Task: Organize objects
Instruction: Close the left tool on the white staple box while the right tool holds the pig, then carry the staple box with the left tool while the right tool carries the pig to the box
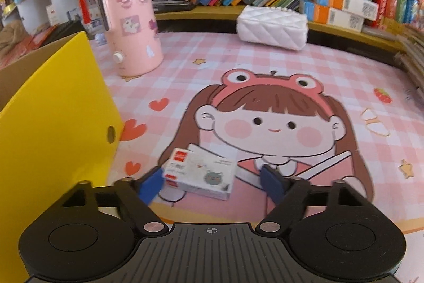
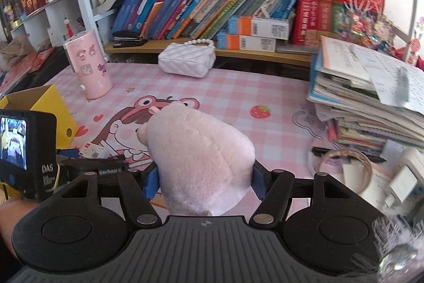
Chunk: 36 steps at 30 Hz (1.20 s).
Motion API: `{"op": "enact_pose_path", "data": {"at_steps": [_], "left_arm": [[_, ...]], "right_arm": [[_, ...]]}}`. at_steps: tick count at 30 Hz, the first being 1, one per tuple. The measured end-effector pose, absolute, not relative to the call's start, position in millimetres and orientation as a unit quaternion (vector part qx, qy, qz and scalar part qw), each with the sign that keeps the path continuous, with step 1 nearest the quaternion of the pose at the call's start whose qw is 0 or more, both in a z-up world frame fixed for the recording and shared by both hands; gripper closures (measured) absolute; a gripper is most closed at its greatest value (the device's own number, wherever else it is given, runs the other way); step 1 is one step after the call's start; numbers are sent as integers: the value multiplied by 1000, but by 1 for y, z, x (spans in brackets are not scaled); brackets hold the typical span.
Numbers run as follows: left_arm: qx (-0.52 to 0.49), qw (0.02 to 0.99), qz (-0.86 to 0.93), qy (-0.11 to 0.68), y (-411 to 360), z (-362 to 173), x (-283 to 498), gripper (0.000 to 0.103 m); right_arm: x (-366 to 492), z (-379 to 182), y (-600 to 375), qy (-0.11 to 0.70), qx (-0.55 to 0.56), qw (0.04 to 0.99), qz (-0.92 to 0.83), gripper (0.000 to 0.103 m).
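Observation:
My left gripper [image 1: 212,183] is open, its blue fingers either side of a small white card box [image 1: 200,177] with a red logo that lies on the pink cartoon desk mat [image 1: 265,65]. The left finger is at the box's end; the right finger stands apart from it. My right gripper [image 2: 204,177] is shut on a pink plush toy [image 2: 196,153], held above the mat. The card box [image 2: 92,150] and the left gripper's body with its screen [image 2: 26,150] show at the left of the right wrist view. A yellow cardboard box [image 1: 53,129] stands open at the left.
A pink sticker-covered cylinder [image 1: 132,25] and a white quilted purse [image 1: 273,27] stand at the back of the mat. Bookshelves line the back. A tall stack of books and papers [image 2: 371,97], a tape ring [image 2: 344,169] and a black pen [image 2: 320,150] lie at the right.

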<state>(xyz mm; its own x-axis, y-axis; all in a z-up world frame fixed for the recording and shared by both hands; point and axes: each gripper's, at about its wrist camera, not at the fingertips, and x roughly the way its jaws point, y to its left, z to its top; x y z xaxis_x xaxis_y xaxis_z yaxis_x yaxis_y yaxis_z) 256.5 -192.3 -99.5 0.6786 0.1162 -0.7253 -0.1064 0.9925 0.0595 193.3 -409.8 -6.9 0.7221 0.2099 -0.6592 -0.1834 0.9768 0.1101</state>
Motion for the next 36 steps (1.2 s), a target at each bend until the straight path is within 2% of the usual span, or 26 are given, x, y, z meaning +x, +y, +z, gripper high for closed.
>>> {"op": "enact_pose_path", "data": {"at_steps": [1, 3, 24, 36], "left_arm": [[0, 917, 52, 396, -193, -99, 256, 47], [7, 917, 44, 397, -198, -98, 254, 48], [39, 944, -45, 326, -210, -46, 171, 49], [23, 955, -57, 290, -182, -15, 131, 49]], "right_arm": [[191, -7, -411, 359, 24, 928, 103, 40], [186, -8, -414, 361, 38, 926, 100, 40], [156, -29, -402, 391, 59, 916, 70, 40], [142, -23, -376, 389, 57, 917, 68, 39]]}}
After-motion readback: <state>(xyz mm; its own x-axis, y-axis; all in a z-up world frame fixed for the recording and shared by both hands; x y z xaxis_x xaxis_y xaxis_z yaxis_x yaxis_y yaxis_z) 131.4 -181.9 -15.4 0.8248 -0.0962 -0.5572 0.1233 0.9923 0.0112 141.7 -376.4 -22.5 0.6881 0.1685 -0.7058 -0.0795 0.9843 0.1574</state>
